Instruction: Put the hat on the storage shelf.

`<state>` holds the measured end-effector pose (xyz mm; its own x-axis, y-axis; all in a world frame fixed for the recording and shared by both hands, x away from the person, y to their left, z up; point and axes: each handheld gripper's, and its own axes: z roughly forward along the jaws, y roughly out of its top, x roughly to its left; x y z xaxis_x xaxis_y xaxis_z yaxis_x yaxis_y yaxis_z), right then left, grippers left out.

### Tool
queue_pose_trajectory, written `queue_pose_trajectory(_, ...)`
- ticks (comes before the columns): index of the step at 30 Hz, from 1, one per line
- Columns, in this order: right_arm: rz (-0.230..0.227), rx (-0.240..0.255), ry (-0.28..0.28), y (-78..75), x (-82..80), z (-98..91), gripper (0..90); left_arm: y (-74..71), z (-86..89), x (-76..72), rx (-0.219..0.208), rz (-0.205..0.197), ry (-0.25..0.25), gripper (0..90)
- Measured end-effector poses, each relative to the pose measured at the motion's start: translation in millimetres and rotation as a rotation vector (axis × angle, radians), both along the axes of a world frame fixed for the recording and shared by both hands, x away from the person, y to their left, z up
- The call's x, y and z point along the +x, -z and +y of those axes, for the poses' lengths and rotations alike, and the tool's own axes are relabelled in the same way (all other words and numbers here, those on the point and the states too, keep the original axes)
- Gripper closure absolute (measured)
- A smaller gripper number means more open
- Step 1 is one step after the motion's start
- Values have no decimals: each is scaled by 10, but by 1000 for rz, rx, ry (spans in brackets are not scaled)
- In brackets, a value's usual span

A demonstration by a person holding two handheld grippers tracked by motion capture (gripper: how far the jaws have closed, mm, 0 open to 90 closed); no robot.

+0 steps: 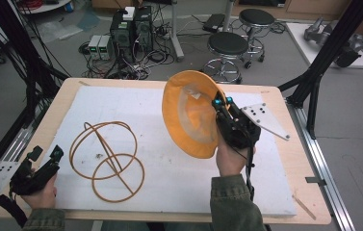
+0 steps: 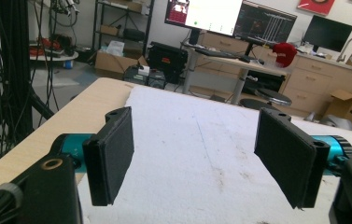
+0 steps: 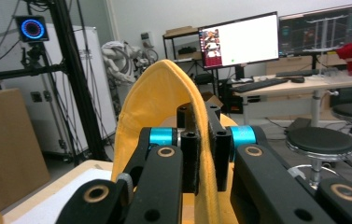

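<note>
Item: yellow hat (image 1: 188, 113), held aloft mid-table w/ brim pinched in right gripper (image 1: 221, 107); left gripper (image 1: 49, 161) idle, jaws wide, near-left; step prob. carry, next likely seat hat over wire stand (image 1: 107, 159).

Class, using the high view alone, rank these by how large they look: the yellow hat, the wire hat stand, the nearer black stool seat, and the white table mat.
1. White table mat
2. Wire hat stand and yellow hat: similar in extent, and the hat is raised toward the camera, so unranked
3. Black stool seat, farther off
</note>
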<state>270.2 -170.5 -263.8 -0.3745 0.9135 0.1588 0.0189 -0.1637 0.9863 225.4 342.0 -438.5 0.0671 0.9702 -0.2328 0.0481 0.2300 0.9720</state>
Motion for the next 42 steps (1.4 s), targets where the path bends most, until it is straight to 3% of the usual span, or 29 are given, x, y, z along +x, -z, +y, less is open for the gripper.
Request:
queue_pose_trajectory(14,-20,3,-64,-94,20,396,865,6,-25,17,4,0,9,285)
queue_pose_trajectory(24,-67,-9,-94,-180,-24,649,865,6,-16,14,-10,-7,4,285)
queue_pose_trajectory(28,-89,-35,-106,-204,-56,771,865,8,-14,19,-3,-1,8,285)
queue_pose_trajectory(33,-111,8,-170,-269,-131,956,865,10,-16,26,-6,-1,9,286)
queue_pose_trajectory(42,-137,-6,-244,-327,-236,1225,865,10,18,22,-15,-3,1,286)
